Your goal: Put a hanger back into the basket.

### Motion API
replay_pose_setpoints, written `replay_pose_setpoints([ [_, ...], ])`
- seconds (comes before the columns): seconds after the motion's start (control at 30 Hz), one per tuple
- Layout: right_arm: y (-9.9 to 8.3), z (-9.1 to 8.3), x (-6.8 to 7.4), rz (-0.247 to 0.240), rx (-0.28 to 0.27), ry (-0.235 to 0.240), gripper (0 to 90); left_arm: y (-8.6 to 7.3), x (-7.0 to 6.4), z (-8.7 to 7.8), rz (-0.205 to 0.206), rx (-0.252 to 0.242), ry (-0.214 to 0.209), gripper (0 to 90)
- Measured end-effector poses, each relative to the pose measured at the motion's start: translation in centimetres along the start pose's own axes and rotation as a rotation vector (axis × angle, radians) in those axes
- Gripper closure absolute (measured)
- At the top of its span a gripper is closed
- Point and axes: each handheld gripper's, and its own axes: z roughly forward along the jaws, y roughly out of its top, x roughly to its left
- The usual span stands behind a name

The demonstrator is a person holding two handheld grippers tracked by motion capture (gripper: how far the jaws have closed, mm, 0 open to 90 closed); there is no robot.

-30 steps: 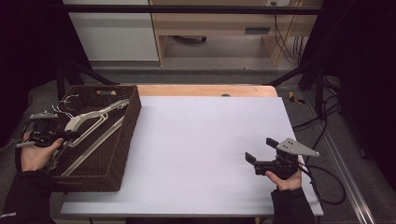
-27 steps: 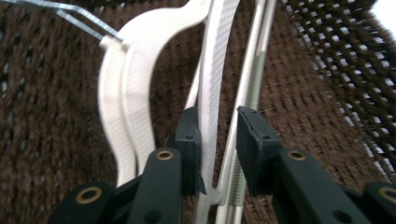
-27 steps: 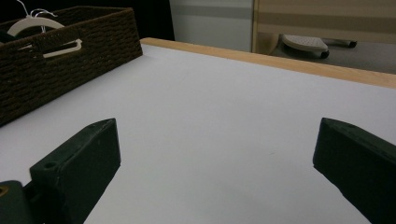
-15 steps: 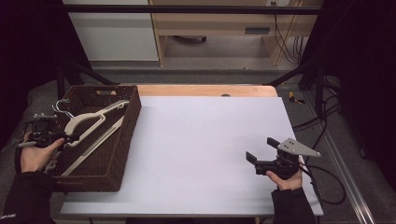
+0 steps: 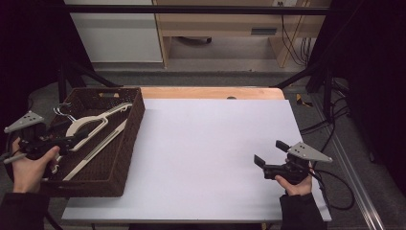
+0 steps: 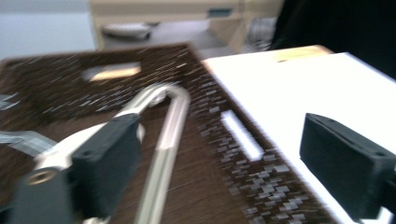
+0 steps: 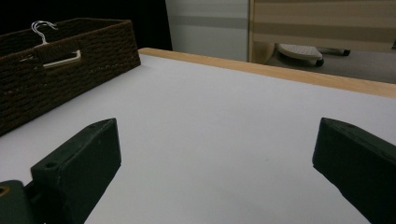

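Note:
A dark woven basket [image 5: 129, 143] stands at the table's left and holds cream-coloured clothes hangers [image 5: 98, 122] with wire hooks. My left gripper [image 5: 67, 140] hovers over the basket's left side, jaws open. In the left gripper view, which is blurred, the left gripper [image 6: 224, 163] stands wide open. One hanger [image 6: 166, 135] lies close past its left jaw, and nothing is clamped. My right gripper [image 5: 270, 152] rests low at the table's right front, open and empty. The right gripper view has the right gripper [image 7: 215, 163] pointing across the bare sheet toward the basket [image 7: 60, 79].
A white sheet [image 5: 210, 153] covers the table, with a wooden strip [image 5: 210, 92] along the far edge. Black frame legs stand at both far corners. A cable [image 5: 335, 187] trails from the right gripper off the table's right side. Cabinets stand beyond the table.
My left gripper has turned and shifted slightly over the basket, its grey plate swinging left; the hangers have nudged a little. The right gripper has stayed still.

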Motion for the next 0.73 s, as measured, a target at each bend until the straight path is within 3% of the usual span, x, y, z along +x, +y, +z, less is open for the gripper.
replay_pose_setpoints([
  [0.2,0.1,-0.2,0.0,0.002,-0.010,0.004,1.2,-0.5,-4.3,0.9,0.022,-0.102,-0.085,6.3],
  [0.33,0.1,-0.4,-0.1,0.001,-0.019,0.002,1.1,-1.1,-6.3,1.7,0.053,-0.116,-0.101,4.9],
  [0.5,0.2,-0.6,-0.1,0.001,-0.026,0.010,0.9,-2.4,-7.5,2.6,0.045,-0.121,-0.114,3.1],
  [0.67,0.2,-0.8,-0.2,0.003,-0.034,0.014,0.9,-3.4,-8.1,3.3,0.062,-0.115,-0.127,2.8],
  [0.73,0.2,-0.9,-0.2,-0.001,-0.033,0.017,0.9,-3.7,-8.2,3.7,0.052,-0.107,-0.125,2.8],
])
